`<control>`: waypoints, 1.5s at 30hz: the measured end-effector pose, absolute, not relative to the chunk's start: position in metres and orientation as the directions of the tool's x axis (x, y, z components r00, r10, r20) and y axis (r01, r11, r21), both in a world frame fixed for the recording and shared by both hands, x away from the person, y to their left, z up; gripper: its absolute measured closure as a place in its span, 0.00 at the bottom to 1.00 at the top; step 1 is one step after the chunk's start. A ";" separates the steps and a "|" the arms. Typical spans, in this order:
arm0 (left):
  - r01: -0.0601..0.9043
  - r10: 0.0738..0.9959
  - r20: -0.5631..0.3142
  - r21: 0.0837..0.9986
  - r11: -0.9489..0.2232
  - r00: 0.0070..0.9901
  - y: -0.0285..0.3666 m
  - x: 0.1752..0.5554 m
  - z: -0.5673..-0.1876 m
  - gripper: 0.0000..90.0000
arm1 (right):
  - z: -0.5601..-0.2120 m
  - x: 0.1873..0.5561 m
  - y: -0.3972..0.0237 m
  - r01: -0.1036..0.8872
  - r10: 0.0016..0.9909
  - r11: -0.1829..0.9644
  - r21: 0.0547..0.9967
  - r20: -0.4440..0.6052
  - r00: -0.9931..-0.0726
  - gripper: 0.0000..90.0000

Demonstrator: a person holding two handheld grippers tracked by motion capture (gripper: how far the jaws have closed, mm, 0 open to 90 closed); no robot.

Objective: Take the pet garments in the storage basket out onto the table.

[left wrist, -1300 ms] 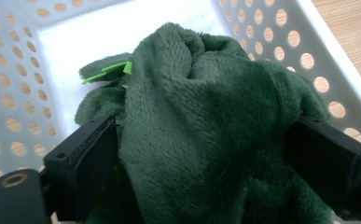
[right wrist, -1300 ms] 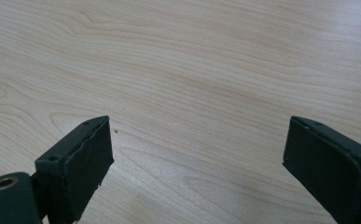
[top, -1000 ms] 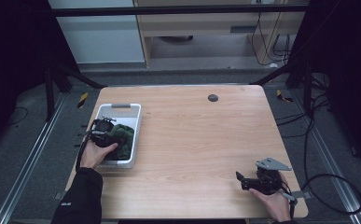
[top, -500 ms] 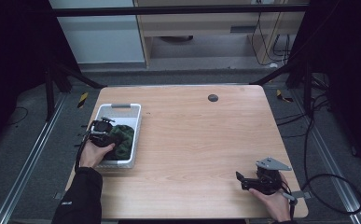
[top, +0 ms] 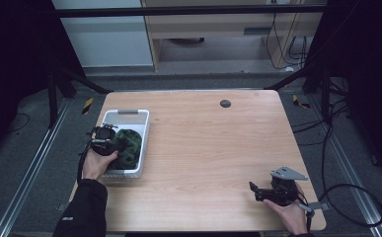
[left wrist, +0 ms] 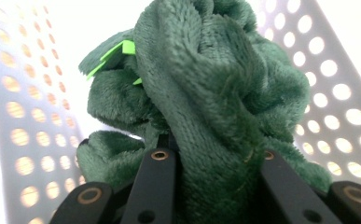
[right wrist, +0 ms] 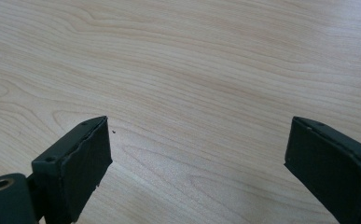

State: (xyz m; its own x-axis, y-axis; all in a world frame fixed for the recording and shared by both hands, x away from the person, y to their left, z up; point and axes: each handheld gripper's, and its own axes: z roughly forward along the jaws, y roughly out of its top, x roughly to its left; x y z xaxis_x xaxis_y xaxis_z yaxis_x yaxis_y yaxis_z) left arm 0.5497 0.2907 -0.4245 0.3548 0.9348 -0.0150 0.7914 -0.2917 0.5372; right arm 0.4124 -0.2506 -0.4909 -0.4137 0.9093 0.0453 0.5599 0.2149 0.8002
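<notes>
Green cloth [left wrist: 206, 93] sits bunched in white basket [top: 141, 118] at table's left edge; left gripper [top: 110, 143] has just been closing, now clamped on it. Right gripper [top: 257, 190] well apart, jaws wide, nothing between.

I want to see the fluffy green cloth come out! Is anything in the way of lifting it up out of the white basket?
Nothing visible blocks it. The left claw is shut on the green cloth, and the white basket is open on top.

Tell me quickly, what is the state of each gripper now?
Left gripper: jaws just closed, shut on the green cloth in the white basket.
Right gripper: open, holding nothing.
</notes>
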 end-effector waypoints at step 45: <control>0.613 0.860 0.021 0.692 -0.380 0.509 0.289 0.493 -0.316 0.88 | -0.489 0.411 -0.250 0.548 0.911 0.216 0.808 0.036 -0.412 0.08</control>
State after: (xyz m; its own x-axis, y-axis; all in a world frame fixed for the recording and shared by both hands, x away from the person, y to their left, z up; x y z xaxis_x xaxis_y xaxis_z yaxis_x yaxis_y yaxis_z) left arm 0.4926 0.2889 -0.3155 0.5092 0.8604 0.0214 0.6133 -0.3802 0.6924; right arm 0.4113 -0.2504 -0.4891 -0.4118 0.9105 0.0361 0.5482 0.2159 0.8080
